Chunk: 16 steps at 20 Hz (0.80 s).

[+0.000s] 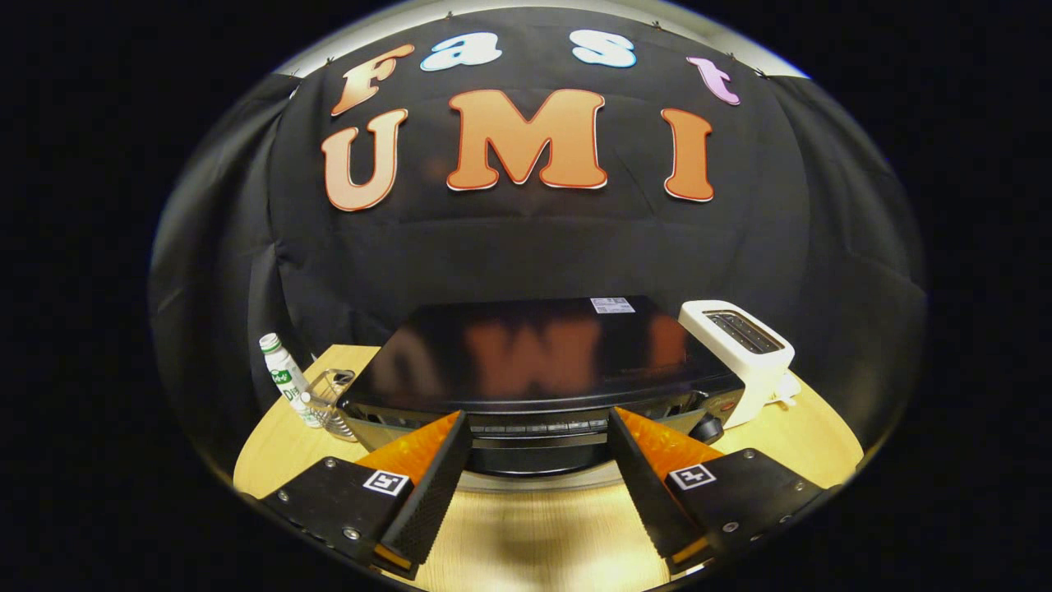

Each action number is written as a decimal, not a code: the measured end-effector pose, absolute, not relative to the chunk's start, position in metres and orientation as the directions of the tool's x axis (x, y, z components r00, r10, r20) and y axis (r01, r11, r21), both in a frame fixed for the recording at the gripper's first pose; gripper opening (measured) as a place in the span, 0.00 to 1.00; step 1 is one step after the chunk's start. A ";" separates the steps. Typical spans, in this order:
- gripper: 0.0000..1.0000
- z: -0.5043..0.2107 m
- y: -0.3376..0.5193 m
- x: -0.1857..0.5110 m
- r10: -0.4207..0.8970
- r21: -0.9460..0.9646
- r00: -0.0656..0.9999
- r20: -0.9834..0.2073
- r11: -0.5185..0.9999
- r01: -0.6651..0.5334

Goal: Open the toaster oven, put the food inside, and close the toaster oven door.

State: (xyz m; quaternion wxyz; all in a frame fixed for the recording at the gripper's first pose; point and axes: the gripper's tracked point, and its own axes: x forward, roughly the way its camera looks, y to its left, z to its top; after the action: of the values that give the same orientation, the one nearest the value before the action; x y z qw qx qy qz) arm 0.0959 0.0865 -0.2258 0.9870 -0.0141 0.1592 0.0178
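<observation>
Now my gripper point(538, 460) hangs spread before the shut toaster oven point(542, 370), so opening comes first: I must hook its door handle point(538, 441).

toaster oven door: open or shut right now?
Shut, it seems: the black toaster oven shows its front upright, handle bar high between the open gripper fingers, with no door folded down onto the wooden table.

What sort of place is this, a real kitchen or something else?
Probably a staged booth, not a kitchen: a black toaster oven, a white toaster and a bottle sit on a wooden table backed by black cloth. The open tongs hover before the oven.
</observation>
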 end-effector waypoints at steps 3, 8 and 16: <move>0.99 -0.233 0.084 0.077 0.036 -0.018 0.944 -0.327 0.999 -0.045; 0.99 -0.256 0.080 0.040 0.046 -0.013 0.930 -0.363 0.998 -0.055; 0.99 -0.297 0.076 0.000 0.054 -0.015 0.921 -0.387 0.998 -0.065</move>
State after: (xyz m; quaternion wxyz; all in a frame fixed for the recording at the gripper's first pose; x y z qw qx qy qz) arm -0.0003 0.0759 -0.2965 0.9798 -0.0140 0.1971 0.0302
